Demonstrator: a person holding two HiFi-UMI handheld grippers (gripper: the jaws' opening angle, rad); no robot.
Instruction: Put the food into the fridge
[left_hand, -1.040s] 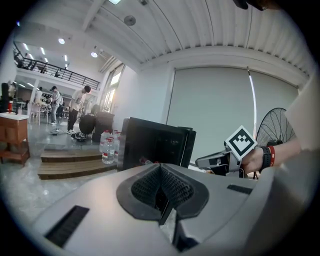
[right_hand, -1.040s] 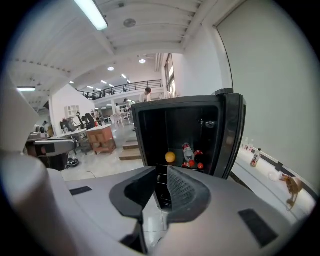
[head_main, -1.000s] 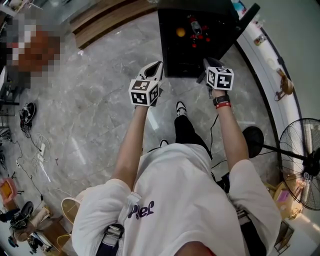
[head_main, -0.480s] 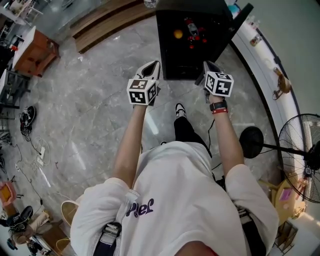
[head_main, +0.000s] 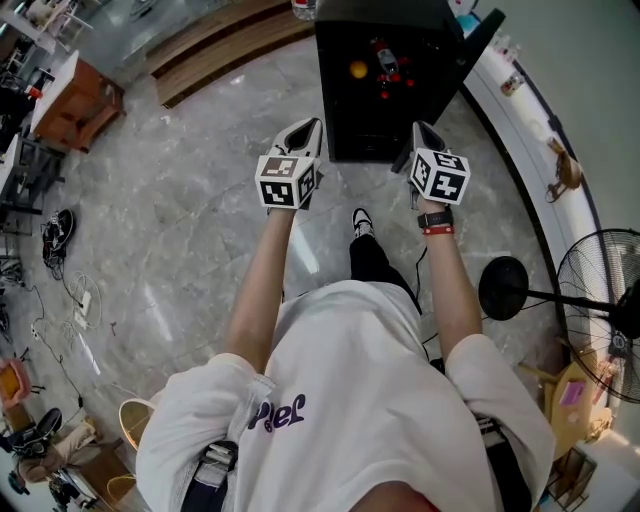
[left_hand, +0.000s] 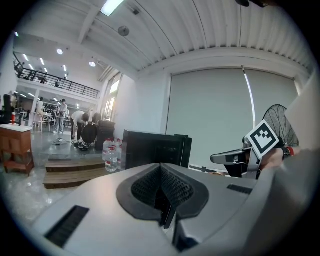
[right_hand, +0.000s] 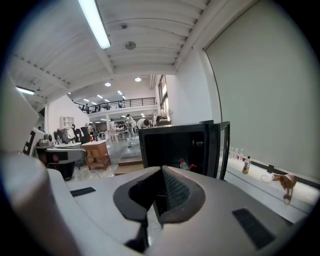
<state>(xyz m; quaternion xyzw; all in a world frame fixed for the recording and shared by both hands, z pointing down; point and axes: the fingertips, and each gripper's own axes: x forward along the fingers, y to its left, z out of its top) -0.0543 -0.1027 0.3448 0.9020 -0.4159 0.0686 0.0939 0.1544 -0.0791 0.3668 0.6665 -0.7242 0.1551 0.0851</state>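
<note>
Open black fridge at top centre, food inside. Below it, the left hand-held gripper is clenched and empty. The right hand-held gripper has just closed on nothing.

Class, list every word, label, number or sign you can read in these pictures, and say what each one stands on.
"Plef", roughly: purple letters on the person's creased white T-shirt; reading uncertain.
Black-and-white square markers on the left gripper and right gripper: patterns, not text.
Labels on the clear plastic water bottles: too small to read.
Label on the small dark-capped bottle: too small to read.
</note>
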